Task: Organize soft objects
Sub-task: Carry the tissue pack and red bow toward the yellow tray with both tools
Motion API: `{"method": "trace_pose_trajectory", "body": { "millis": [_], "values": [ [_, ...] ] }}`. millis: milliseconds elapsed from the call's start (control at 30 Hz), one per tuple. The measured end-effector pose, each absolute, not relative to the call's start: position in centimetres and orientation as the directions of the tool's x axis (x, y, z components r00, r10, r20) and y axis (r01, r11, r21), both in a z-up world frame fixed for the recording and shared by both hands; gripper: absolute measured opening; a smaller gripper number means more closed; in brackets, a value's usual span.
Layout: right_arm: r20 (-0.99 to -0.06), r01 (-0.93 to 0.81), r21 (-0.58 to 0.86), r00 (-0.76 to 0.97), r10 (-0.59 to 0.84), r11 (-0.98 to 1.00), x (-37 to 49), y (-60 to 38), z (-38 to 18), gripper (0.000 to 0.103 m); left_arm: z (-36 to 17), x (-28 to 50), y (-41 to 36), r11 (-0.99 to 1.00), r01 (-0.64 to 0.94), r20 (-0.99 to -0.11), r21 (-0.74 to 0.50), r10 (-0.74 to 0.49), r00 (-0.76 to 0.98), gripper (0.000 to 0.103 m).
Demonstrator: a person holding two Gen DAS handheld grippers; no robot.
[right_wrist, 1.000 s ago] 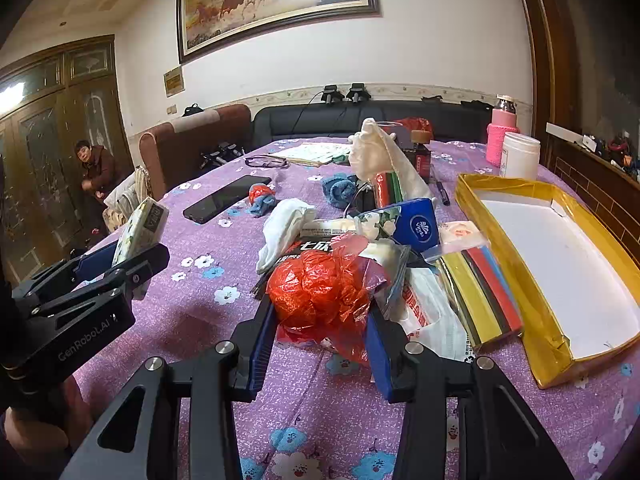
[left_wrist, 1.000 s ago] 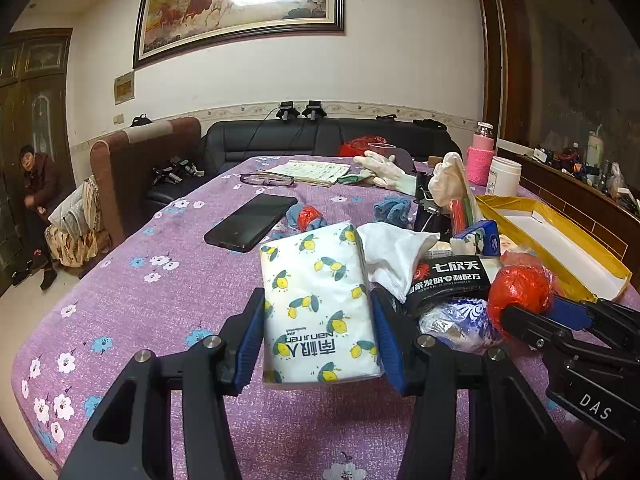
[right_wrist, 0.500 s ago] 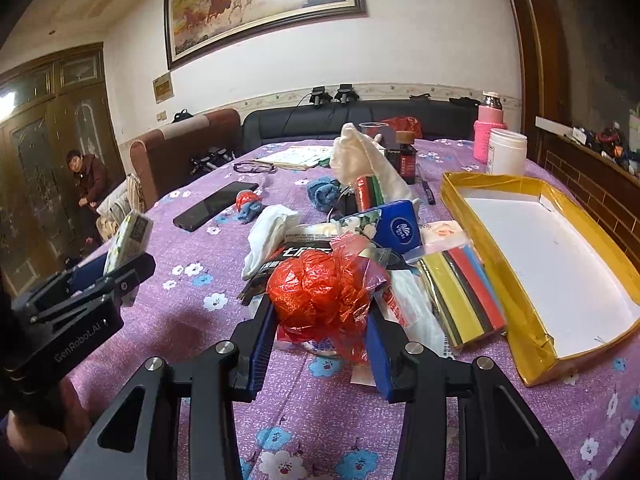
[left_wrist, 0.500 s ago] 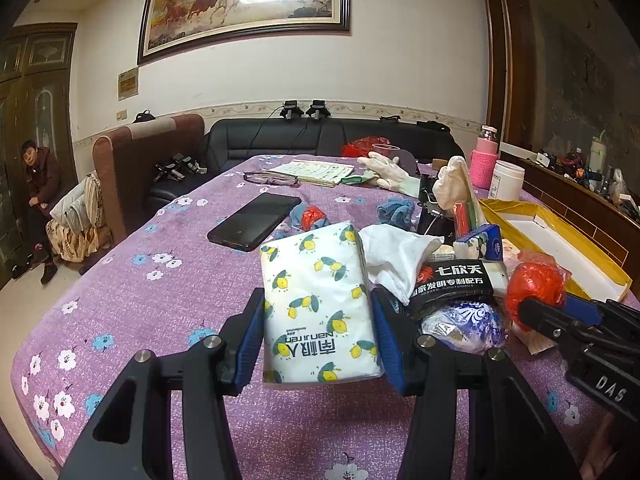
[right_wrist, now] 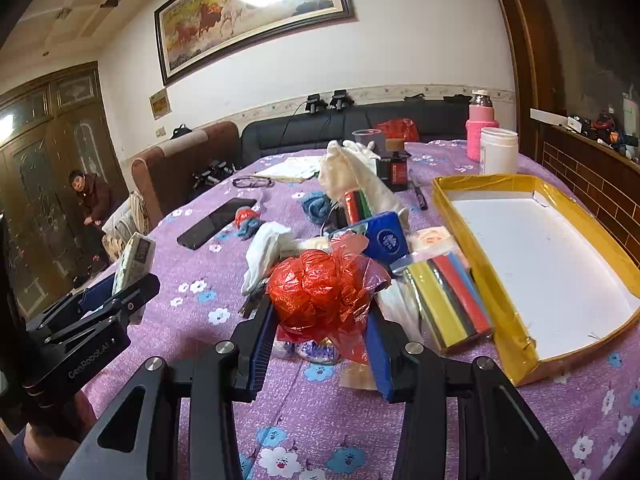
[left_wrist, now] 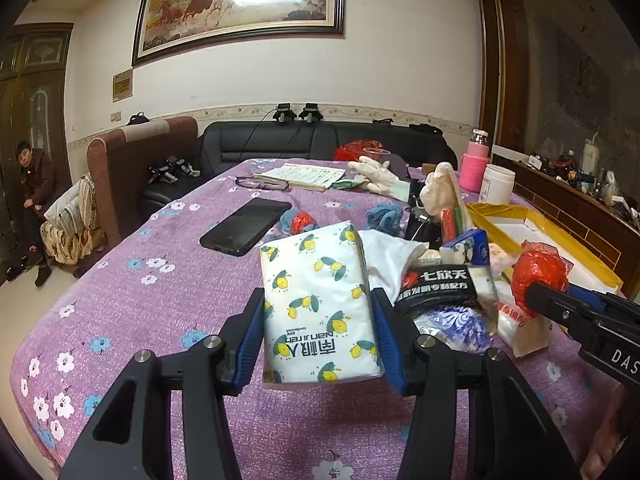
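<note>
While each hand-held gripper (left_wrist: 320,336) clamps something soft, the yellow tray (right_wrist: 500,312) holds nothing.

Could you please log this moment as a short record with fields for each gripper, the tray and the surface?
left gripper: shut on tissue pack, lemon print
right gripper: shut on red plastic bag, crumpled
tray: yellow rim, white inside, nothing in it
surface: purple floral tablecloth
also on cloth: black phone, white cloth

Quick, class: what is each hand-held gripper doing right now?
Left hand-held gripper: closed on the tissue pack.
Right hand-held gripper: closed on the red plastic bag.
</note>
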State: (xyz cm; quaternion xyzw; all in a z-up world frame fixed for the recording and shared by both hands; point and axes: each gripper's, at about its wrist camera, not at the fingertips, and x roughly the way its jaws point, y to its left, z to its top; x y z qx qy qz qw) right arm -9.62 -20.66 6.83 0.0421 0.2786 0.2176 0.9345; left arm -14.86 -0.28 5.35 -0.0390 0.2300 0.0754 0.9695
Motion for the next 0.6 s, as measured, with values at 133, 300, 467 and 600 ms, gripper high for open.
{"method": "trace_pose_trajectory", "body": {
  "millis": [133,300,467,600],
  "values": [
    [-0.492,-0.379,0.215,0.754,0.435,0.900,-9.7,-21.2,7.3,0.046,5.9,-15.1,-0.6,0.987,-0.156,-0.442,-0.044,0.121,0.889,0.051],
    [-0.475,-0.366,0.227,0.768,0.430,0.903,-9.8,-22.4,8.1,0.046,7.0,-14.9,-1.1,0.989,-0.138,-0.436,-0.057,0.100,0.895,0.051],
    [-0.463,-0.343,0.255,0.778,0.425,0.904,-9.7,-23.9,8.7,0.046,8.1,-14.7,-1.9,0.992,-0.106,-0.425,-0.064,0.069,0.903,0.051],
    [-0.451,-0.325,0.264,0.791,0.414,0.908,-9.6,-25.1,9.2,0.046,9.0,-14.5,-3.1,0.995,-0.076,-0.418,-0.063,0.043,0.907,0.051]
  ]
}}
